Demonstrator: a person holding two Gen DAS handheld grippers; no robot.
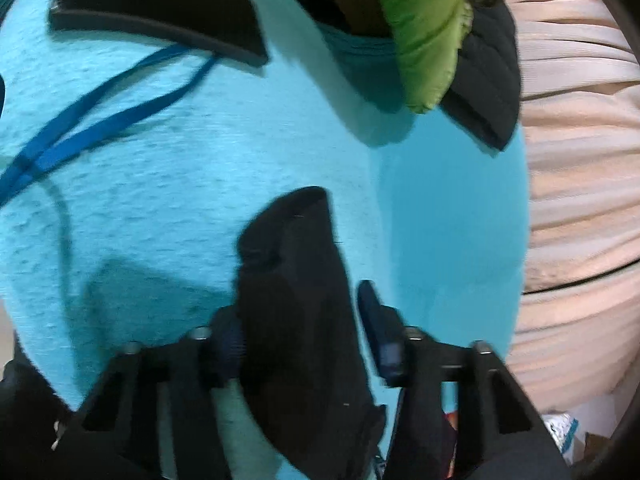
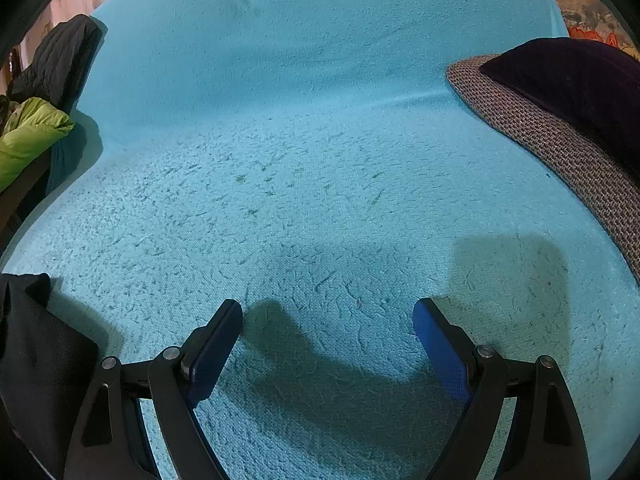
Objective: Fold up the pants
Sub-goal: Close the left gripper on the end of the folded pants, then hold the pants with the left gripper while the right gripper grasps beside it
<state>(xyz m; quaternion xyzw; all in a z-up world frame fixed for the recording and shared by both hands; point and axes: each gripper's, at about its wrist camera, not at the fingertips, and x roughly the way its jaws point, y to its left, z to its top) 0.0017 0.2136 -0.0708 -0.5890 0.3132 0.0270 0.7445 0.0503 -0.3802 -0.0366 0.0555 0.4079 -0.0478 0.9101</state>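
In the left wrist view, a bunch of black pants (image 1: 296, 304) stands up between the fingers of my left gripper (image 1: 300, 320), above the turquoise bed cover (image 1: 200, 184). The left finger pad presses the cloth; the right pad (image 1: 380, 328) shows a small gap beside it. The view is blurred. In the right wrist view, my right gripper (image 2: 328, 320) is wide open and empty, low over the turquoise cover (image 2: 312, 160). A fold of the black pants (image 2: 36, 340) lies at the lower left edge of that view.
A blue strap (image 1: 88, 124) and a black flat piece (image 1: 160, 12) lie on the cover at upper left. A green and black jacket (image 1: 444, 40) sits at the back, also in the right wrist view (image 2: 32, 136). A grey woven mat with a dark cushion (image 2: 560, 120) lies right. Beige curtain (image 1: 580, 160) hangs right.
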